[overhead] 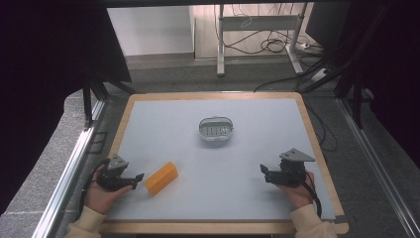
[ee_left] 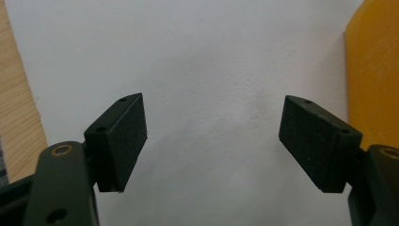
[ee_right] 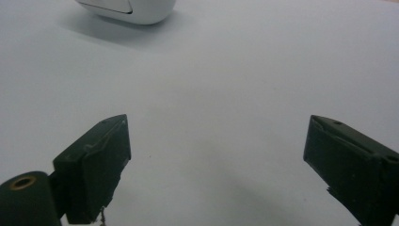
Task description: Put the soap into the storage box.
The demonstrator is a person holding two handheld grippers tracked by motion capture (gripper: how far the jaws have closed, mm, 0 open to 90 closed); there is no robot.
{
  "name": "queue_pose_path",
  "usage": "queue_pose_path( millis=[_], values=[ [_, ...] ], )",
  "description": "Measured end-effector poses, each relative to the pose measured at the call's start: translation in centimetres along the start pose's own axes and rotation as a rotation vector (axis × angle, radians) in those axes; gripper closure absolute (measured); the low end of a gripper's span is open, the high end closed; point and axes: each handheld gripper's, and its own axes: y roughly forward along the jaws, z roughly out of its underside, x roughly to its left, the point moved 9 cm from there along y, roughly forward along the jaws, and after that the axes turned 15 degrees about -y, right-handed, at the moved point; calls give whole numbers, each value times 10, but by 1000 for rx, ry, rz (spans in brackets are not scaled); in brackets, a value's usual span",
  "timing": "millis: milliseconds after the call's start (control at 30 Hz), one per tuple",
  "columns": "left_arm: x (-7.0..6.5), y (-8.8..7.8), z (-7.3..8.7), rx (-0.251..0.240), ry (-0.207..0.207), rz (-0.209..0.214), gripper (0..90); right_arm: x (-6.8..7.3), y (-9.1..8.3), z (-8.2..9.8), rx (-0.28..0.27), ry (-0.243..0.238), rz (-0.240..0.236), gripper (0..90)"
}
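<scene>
Tools (overhead: 140, 177) (overhead: 263, 169) wide apart, nothing held.

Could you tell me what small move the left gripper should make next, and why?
Probably shift the left gripper sideways toward the orange block until the block sits between its jaws. They stand open over bare mat, and the block lies just beside them, untouched.

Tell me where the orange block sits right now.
In the high view the orange block lies on the table's near left part, just right of the open left claw, well short of the small basket.
</scene>
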Motion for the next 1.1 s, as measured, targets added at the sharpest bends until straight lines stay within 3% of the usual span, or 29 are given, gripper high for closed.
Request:
queue_pose_path(
  millis=[267,633,767,900,1100],
  values=[
    [2,0,1,9,-8,2,246,0,2,4,34,-15,8,112],
    [1,-2,-1,3,-2,-8,247,-2,-4,4,5,4,29,149],
    [2,-2,-1,3,-2,-9,247,1,-2,6,23,-14,23,148],
    [-1,-4,-3,-11,-20,33,247,2,-2,6,22,-19,20,145],
    [-1,-11,-8,-26,-22,28,248,4,-3,6,20,3,2,143]
  ],
)
